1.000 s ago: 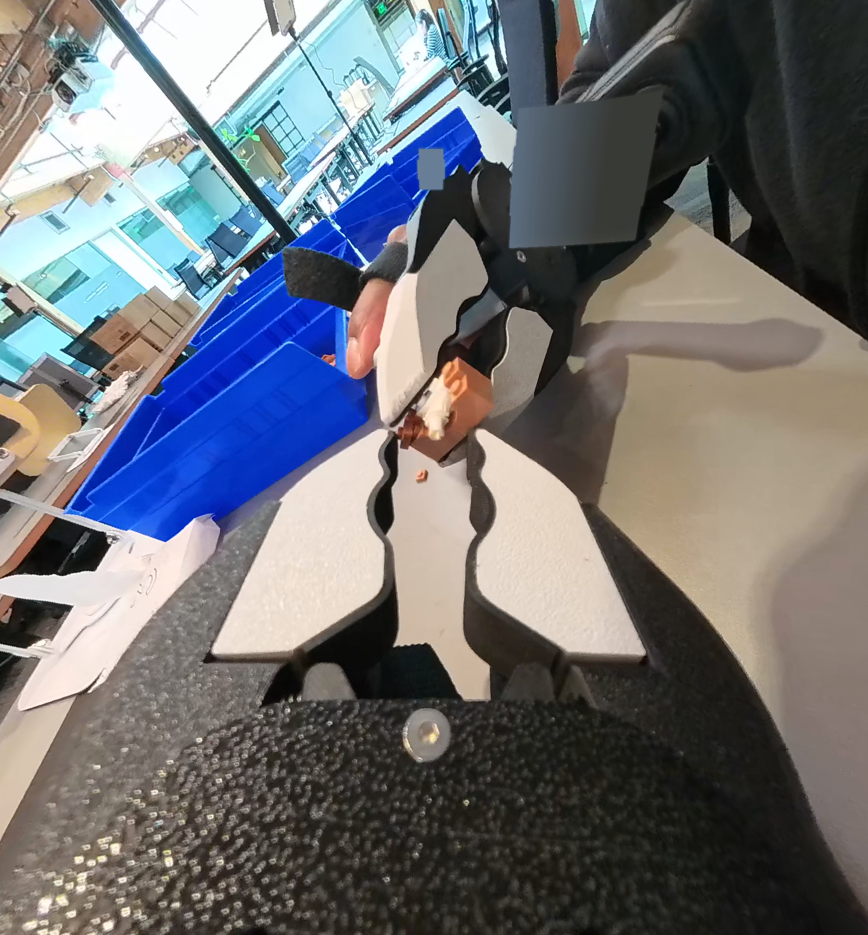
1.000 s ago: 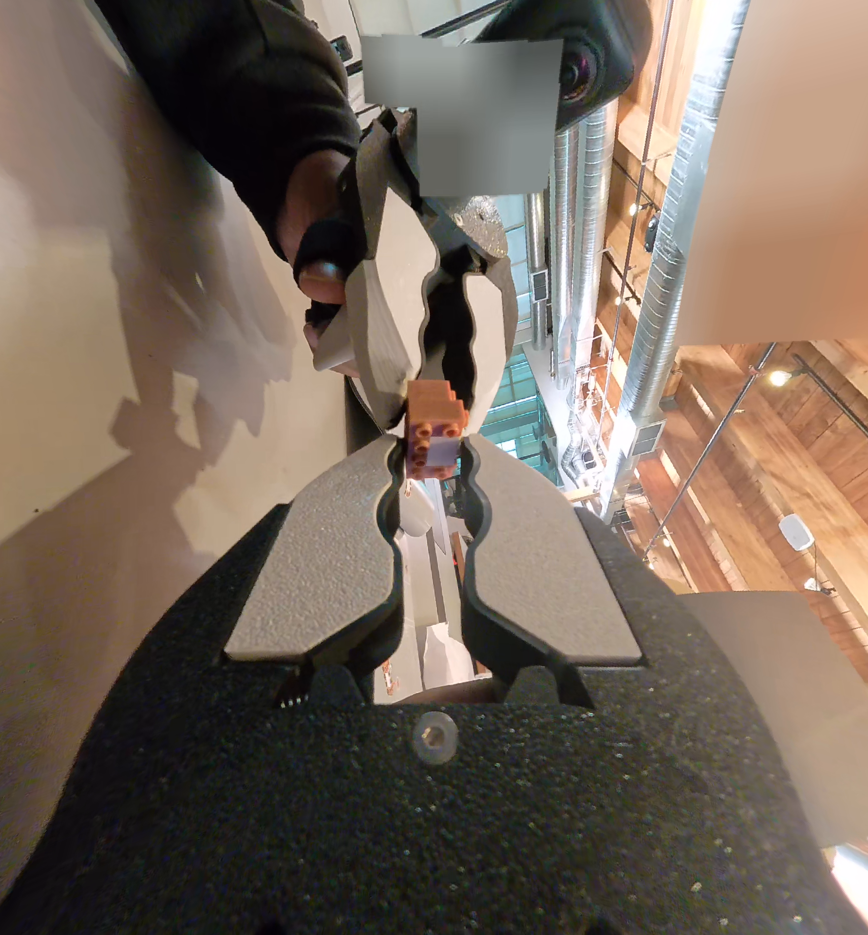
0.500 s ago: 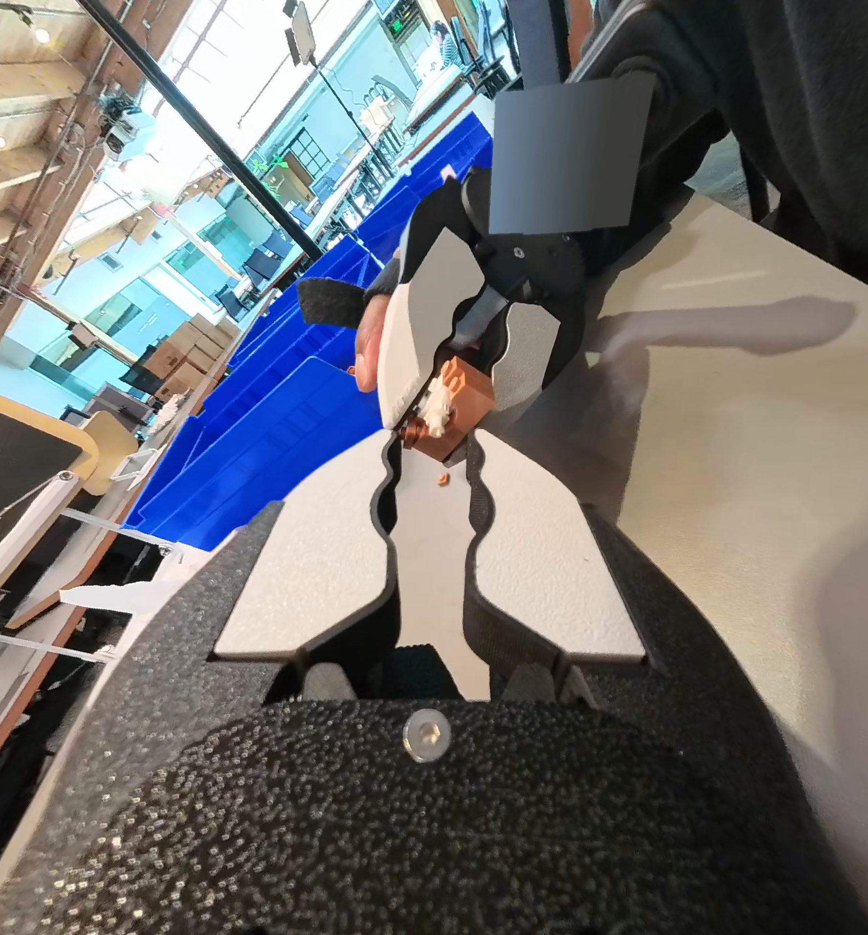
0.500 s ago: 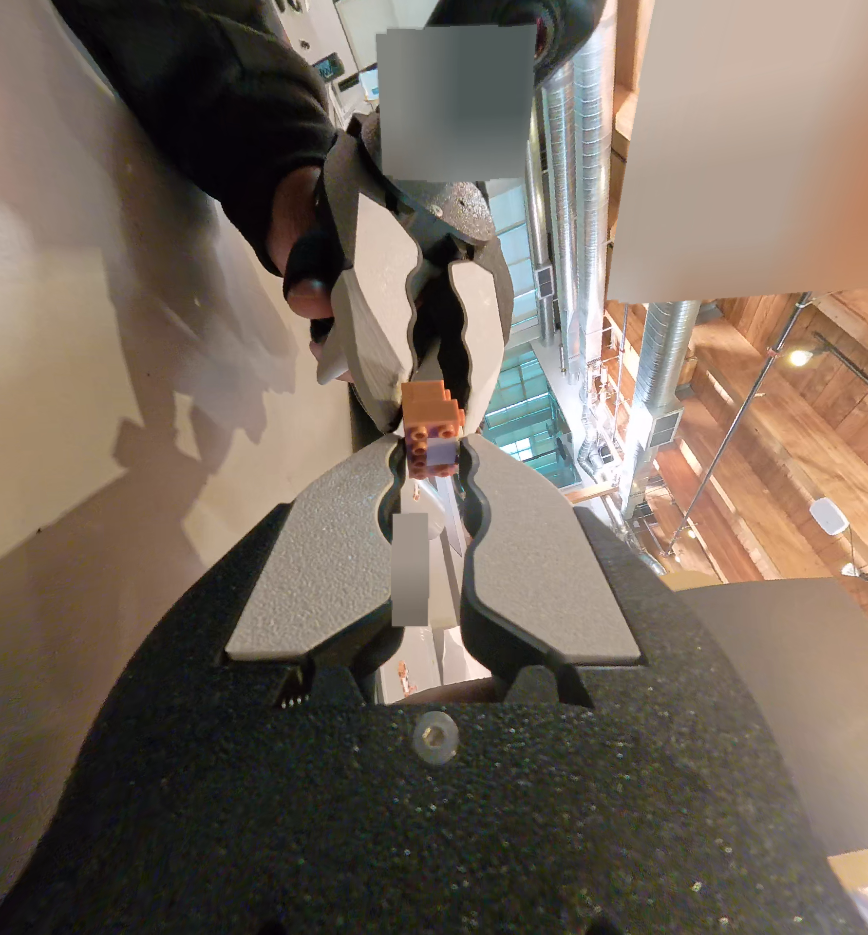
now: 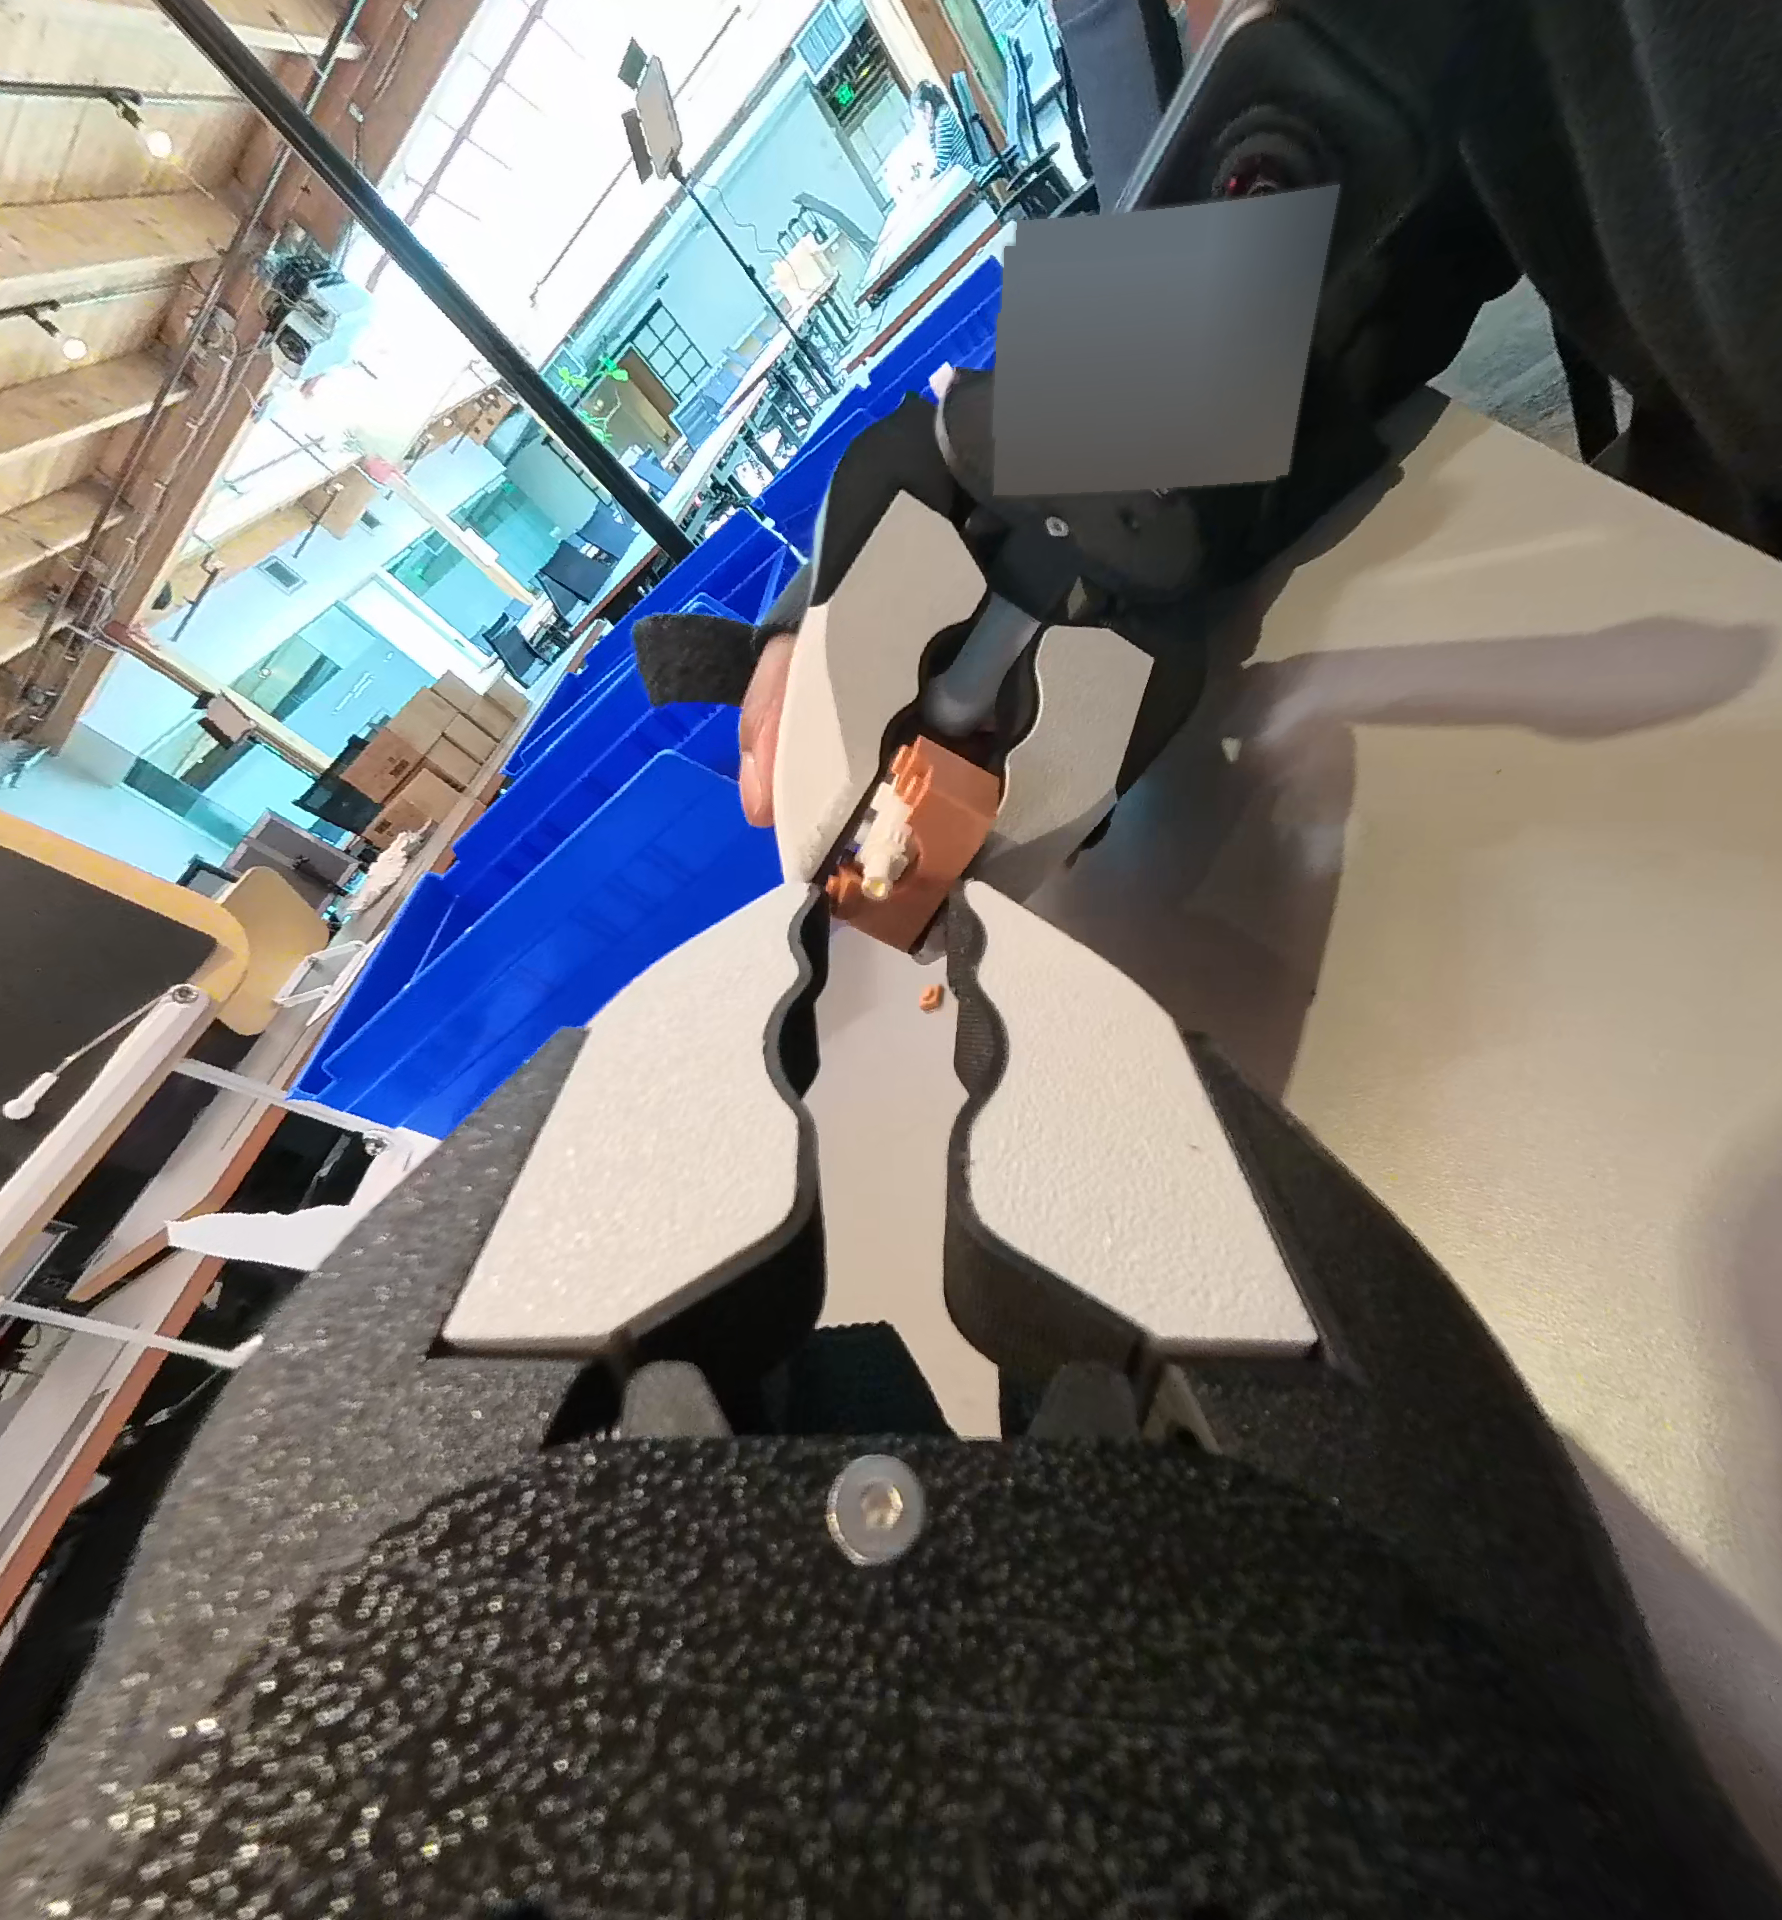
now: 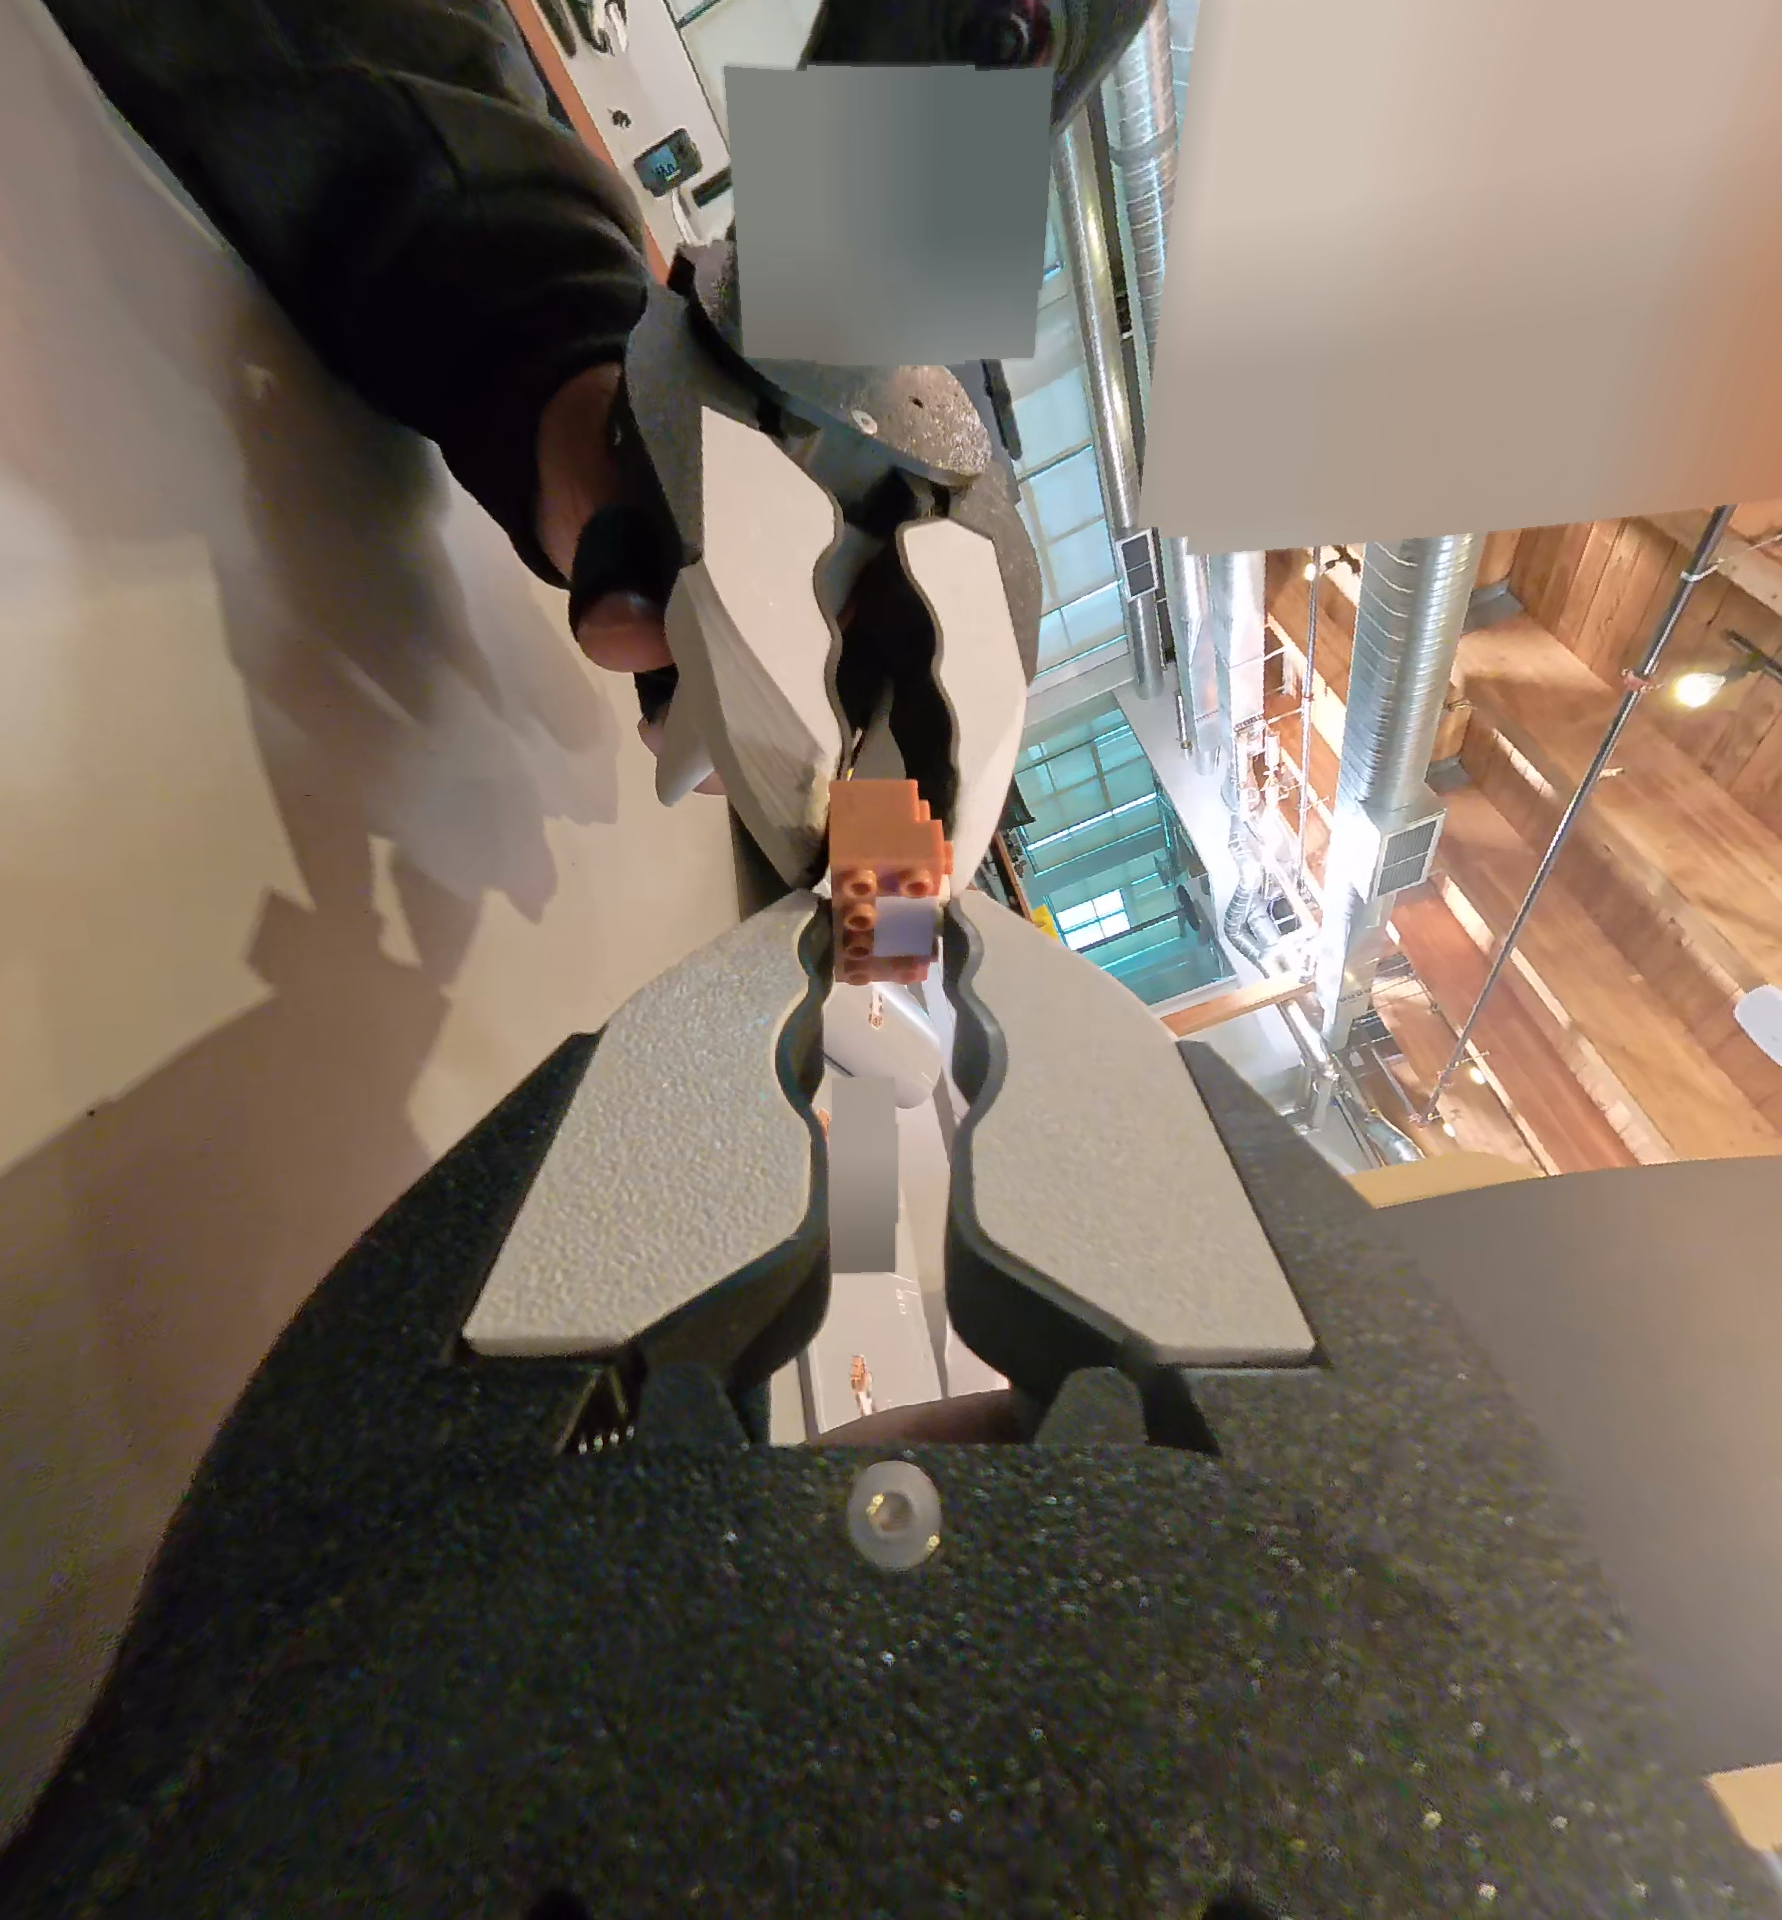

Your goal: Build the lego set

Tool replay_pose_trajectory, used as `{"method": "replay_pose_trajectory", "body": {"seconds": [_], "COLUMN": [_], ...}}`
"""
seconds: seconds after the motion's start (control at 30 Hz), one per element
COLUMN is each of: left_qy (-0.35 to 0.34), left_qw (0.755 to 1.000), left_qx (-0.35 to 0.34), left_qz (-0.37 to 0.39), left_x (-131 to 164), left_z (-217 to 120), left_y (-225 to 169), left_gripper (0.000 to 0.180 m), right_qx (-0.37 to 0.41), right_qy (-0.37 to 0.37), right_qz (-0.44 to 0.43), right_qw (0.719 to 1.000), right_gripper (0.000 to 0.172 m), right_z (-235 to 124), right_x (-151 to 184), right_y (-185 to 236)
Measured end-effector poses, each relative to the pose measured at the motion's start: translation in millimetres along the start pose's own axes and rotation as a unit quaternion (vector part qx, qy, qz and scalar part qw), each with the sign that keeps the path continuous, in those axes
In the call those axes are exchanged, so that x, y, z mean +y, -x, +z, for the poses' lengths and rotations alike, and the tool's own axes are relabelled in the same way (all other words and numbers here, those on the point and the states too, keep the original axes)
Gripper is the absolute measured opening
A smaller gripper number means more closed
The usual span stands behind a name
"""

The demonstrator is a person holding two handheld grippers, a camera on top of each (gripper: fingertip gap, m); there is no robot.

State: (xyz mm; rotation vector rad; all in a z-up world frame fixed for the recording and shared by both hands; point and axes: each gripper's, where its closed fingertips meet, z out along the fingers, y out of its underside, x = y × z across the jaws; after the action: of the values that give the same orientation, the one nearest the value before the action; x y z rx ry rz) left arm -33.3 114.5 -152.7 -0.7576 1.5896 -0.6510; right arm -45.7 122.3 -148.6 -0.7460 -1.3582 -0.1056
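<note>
While both tongs meet tip to tip above the table (image 5: 1489, 831), the right tongs (image 6: 885, 935) clamp a brown brick block (image 6: 882, 883). The left tongs (image 5: 882, 914) close on its other end, near the blue bins (image 5: 575, 935).

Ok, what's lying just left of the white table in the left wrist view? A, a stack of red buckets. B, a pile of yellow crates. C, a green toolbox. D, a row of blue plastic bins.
D: a row of blue plastic bins runs along the left edge of the white table, behind the brown brick assembly caught between the two tools.
</note>
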Motion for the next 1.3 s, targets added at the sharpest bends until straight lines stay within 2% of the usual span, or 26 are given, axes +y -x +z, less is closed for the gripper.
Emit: {"method": "replay_pose_trajectory", "body": {"seconds": [0.2, 0.43, 0.67, 0.9, 1.3], "left_qy": [0.003, -0.006, -0.008, -0.004, -0.055], "left_qw": [1.0, 0.999, 1.0, 0.999, 0.995], "left_qx": [0.006, 0.007, -0.023, -0.044, 0.037], "left_qz": [-0.014, -0.036, -0.003, 0.023, -0.069], "left_x": [3, 2, -1, -2, -9], "left_z": [1, 2, 4, 5, -3], "left_y": [-1, -1, 2, 3, -7], "left_gripper": [0.024, 0.029, 0.033, 0.034, 0.023], "right_qx": [-0.005, -0.01, -0.023, -0.036, -0.067], "right_qy": [0.01, 0.008, -0.015, -0.019, -0.048], "right_qz": [-0.013, 0.033, 0.121, 0.146, 0.149], "right_qw": [1.0, 0.999, 0.992, 0.988, 0.985], "right_gripper": [0.019, 0.019, 0.019, 0.019, 0.021], "right_z": [0, 0, -1, -2, -4], "right_x": [4, 4, 1, 0, -11], "right_y": [1, -2, -7, -7, 1]}}
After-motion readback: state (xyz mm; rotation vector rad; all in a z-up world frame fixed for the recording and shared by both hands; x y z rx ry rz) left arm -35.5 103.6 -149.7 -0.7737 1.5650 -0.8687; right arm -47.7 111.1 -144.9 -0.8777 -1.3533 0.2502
